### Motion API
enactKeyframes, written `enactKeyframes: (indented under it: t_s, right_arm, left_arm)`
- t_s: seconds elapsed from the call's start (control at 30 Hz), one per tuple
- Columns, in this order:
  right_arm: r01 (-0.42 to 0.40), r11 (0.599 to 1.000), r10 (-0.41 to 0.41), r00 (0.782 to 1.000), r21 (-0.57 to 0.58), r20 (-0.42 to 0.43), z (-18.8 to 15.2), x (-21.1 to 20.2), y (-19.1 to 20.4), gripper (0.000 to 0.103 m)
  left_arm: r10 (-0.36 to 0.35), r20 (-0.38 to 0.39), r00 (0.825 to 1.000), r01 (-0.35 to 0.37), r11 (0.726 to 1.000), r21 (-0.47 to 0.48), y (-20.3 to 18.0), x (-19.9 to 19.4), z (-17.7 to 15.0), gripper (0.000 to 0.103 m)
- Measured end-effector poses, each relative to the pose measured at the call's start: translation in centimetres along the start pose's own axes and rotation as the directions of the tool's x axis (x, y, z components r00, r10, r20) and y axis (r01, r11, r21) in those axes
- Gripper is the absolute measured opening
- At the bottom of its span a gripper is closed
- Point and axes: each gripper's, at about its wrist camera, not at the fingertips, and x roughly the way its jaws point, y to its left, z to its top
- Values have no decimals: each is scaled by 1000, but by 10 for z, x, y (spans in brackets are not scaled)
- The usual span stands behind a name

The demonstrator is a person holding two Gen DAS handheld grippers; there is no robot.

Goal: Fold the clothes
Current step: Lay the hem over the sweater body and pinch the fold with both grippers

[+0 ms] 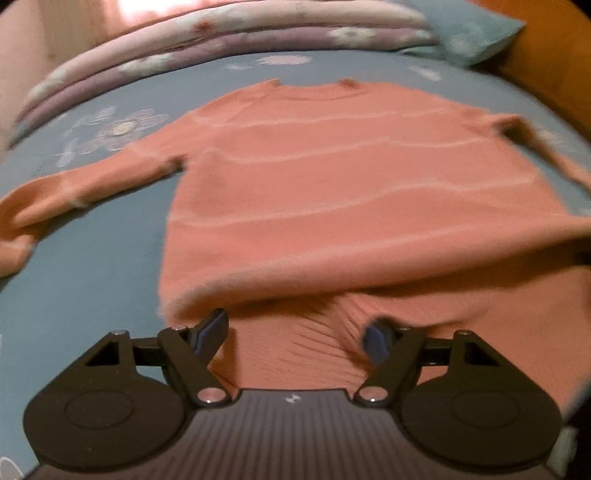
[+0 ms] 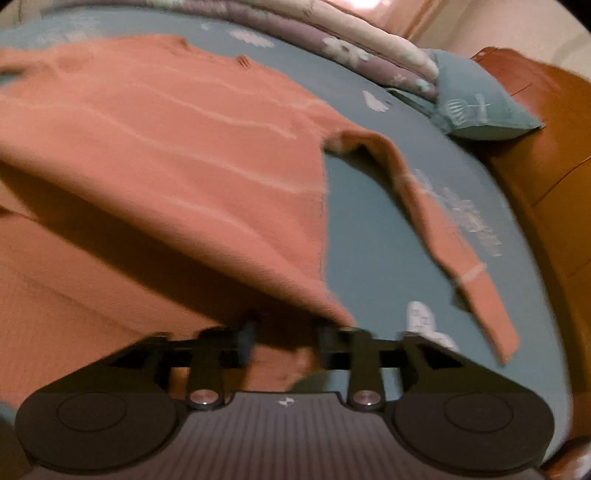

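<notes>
A salmon-pink sweater (image 1: 332, 177) with thin pale stripes lies spread on a blue bedsheet (image 1: 92, 266), neck at the far end, sleeves out to both sides. Its near edge (image 1: 295, 284) is raised in a soft fold, with ribbed fabric (image 1: 295, 354) beneath. My left gripper (image 1: 293, 334) stands open at the sweater's near left corner, with the ribbed fabric lying between its blue-padded fingers. My right gripper (image 2: 288, 338) is at the near right corner (image 2: 332, 314). Its fingers stand apart with sweater fabric (image 2: 284, 358) between them, pads clear of it. The right sleeve (image 2: 454, 251) trails along the sheet.
Folded floral quilts (image 1: 221, 33) and a blue pillow (image 1: 472, 33) lie along the far side of the bed. An orange wooden bed frame (image 2: 554, 184) borders the right side. Bare sheet (image 2: 369, 229) shows between the sweater's body and the right sleeve.
</notes>
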Motion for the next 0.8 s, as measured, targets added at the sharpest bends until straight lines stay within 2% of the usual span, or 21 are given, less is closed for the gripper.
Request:
enactKeyframes:
  t_s: [0.03, 0.07, 0.1, 0.17, 0.23, 0.27, 0.33, 0.37, 0.4, 0.47, 0.53, 0.57, 0.6, 0.67, 0.73, 0.8]
  right_arm:
    - [-29, 1000, 28, 999, 7, 19, 0, -5, 1, 61]
    - [-53, 999, 52, 998, 10, 34, 1, -10, 2, 61]
    - [-79, 997, 78, 996, 14, 47, 2, -13, 3, 61]
    - [-135, 990, 134, 989, 26, 62, 4, -15, 6, 62]
    - [-148, 987, 145, 988, 54, 52, 6, -11, 8, 62]
    - [-143, 988, 140, 989, 61, 47, 7, -9, 9, 62]
    - [-142, 987, 139, 989, 78, 45, 7, -9, 9, 62]
    - [-148, 985, 144, 988, 90, 49, 7, -10, 7, 63]
    - [-153, 983, 149, 988, 100, 51, 6, -10, 5, 64]
    - [-156, 981, 151, 987, 118, 52, 4, -7, 0, 64]
    - [-159, 979, 154, 987, 126, 49, 2, -3, -3, 64]
    - [-151, 981, 145, 988, 125, 51, 2, -1, -4, 64]
    - [-138, 984, 132, 990, 115, 57, 1, -1, -3, 64]
    - [-107, 992, 102, 993, 69, 66, 0, 0, 1, 64]
    - [-82, 996, 80, 994, 20, 72, 0, 2, 6, 64]
    - [-96, 995, 95, 993, 19, 76, 2, 6, 8, 64]
  left_arm:
    - [-55, 4, 998, 55, 998, 6, -1, -10, -3, 76]
    - [-117, 4, 993, 117, 993, 9, -2, -17, -6, 76]
    - [-193, 2, 981, 193, 981, 13, -5, -21, -9, 76]
    - [-333, -7, 943, 333, 943, 15, -10, -26, -17, 78]
    - [-404, -35, 914, 403, 914, -33, -14, -13, -21, 78]
    - [-412, -40, 910, 408, 910, -72, -13, -4, -23, 77]
    - [-403, 0, 915, 400, 908, -127, -9, 8, -24, 76]
    - [-397, 30, 917, 397, 906, -144, -7, 11, -25, 79]
    - [-373, 61, 926, 378, 913, -152, -6, 12, -23, 78]
    - [-266, 117, 957, 281, 950, -138, -5, 15, -19, 79]
    - [-131, 142, 981, 142, 987, -71, -8, 20, -16, 79]
    - [-71, 146, 987, 75, 997, -16, -10, 23, -14, 79]
    - [-41, 152, 988, 38, 999, 23, -11, 25, -13, 79]
    - [-1, 144, 990, -13, 995, 101, -14, 21, -9, 79]
    - [2, 92, 996, -20, 981, 193, -18, 15, -7, 79]
    - [8, 21, 1000, -13, 970, 242, -17, 15, -8, 79]
